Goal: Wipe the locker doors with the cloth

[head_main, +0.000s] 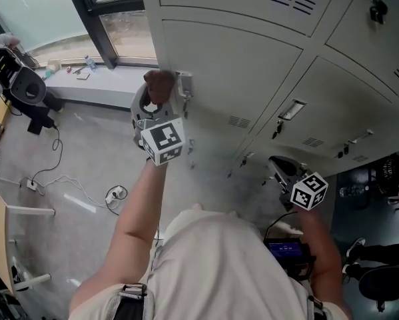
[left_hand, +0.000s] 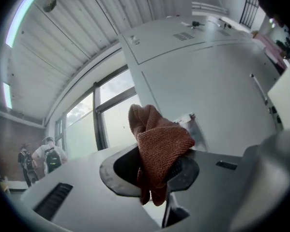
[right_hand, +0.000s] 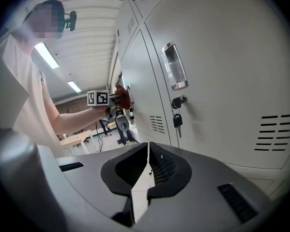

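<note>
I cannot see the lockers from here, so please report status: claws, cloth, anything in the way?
Left claw shut on brown cloth. Right claw shut, empty. Cloth at locker door edge, latch beside it.

This looks like a workshop or lab locker area. Grey metal lockers [head_main: 252,79] (keys [right_hand: 177,121] hang in one lock) fill the right side, and tall windows [head_main: 32,12] stand at the far left. Loose cables [head_main: 59,179] trail over the grey floor [head_main: 86,245]. A corrugated ceiling [left_hand: 77,37] carries strip lights [right_hand: 45,54] above a far wooden workbench [right_hand: 77,139].
</note>
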